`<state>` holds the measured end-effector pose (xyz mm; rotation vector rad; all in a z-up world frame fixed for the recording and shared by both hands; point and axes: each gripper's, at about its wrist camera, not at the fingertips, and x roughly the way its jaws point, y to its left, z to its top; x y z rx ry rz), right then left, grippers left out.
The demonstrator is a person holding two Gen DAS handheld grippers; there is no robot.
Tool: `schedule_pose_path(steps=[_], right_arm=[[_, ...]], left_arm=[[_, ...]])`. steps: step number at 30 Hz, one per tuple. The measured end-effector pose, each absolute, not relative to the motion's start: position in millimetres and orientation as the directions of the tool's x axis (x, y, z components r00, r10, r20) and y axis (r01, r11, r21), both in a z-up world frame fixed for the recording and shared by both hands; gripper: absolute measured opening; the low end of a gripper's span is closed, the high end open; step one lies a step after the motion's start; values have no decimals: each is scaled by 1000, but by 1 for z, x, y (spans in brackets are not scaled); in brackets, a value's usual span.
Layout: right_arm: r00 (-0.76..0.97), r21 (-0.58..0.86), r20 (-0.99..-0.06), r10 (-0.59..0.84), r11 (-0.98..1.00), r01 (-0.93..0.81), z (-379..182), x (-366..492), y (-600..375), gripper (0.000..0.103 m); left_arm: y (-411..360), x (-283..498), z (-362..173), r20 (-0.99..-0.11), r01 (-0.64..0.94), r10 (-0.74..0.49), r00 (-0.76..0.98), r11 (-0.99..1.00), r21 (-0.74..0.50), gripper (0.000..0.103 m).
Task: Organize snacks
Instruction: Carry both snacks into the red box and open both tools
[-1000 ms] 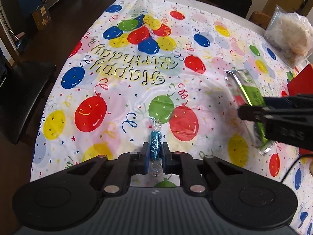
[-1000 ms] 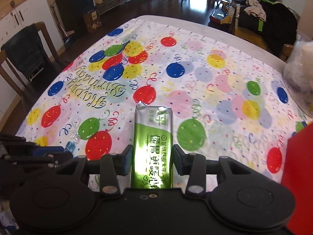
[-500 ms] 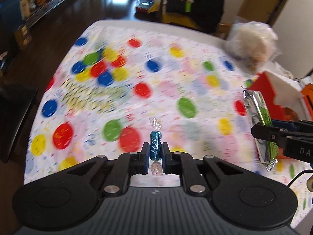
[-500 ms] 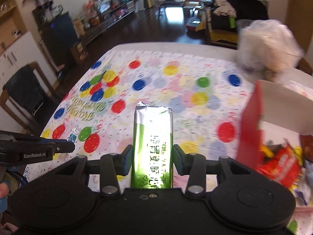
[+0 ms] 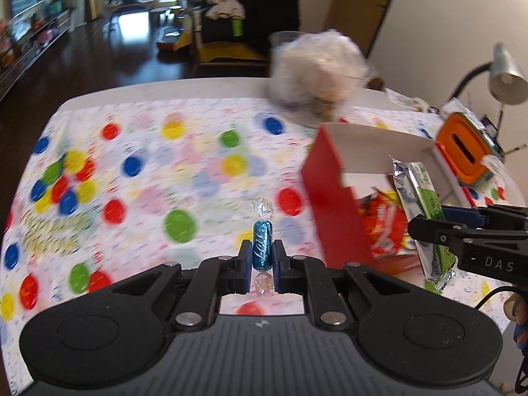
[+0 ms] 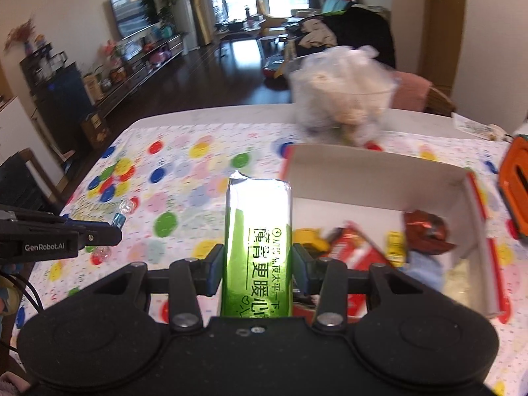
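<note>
Snacks are held in both hand-held grippers above the table (image 5: 158, 92). Blue wrapped candy (image 5: 262, 245) is pinched upright in the left hand-held gripper (image 5: 260, 264), jaws nearly fully closed on it, clear twist ends sticking out top & bottom. Green foil snack bar (image 6: 258, 247) is clamped lengthwise in the right hand-held gripper (image 6: 257, 272), jaws partly open round its width, w/ the bar raised next to the red box (image 6: 379, 178). Several wrapped snacks (image 6: 356, 250) are seen inside that box. Balloon-print tablecloth (image 5: 148, 171) is spread under everything; a clear bag (image 6: 343, 92) is seen behind the box.
</note>
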<state>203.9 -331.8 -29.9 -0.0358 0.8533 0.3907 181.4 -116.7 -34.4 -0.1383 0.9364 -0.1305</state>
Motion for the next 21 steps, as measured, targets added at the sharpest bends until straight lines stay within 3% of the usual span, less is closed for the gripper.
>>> schedule_pose_path(steps=[21], right_arm=[[628,65,-767,133,989,-130,-61,247,-469,41]], left_arm=[[-257,256,-53,-840,201,-179,512,976,-85,12]])
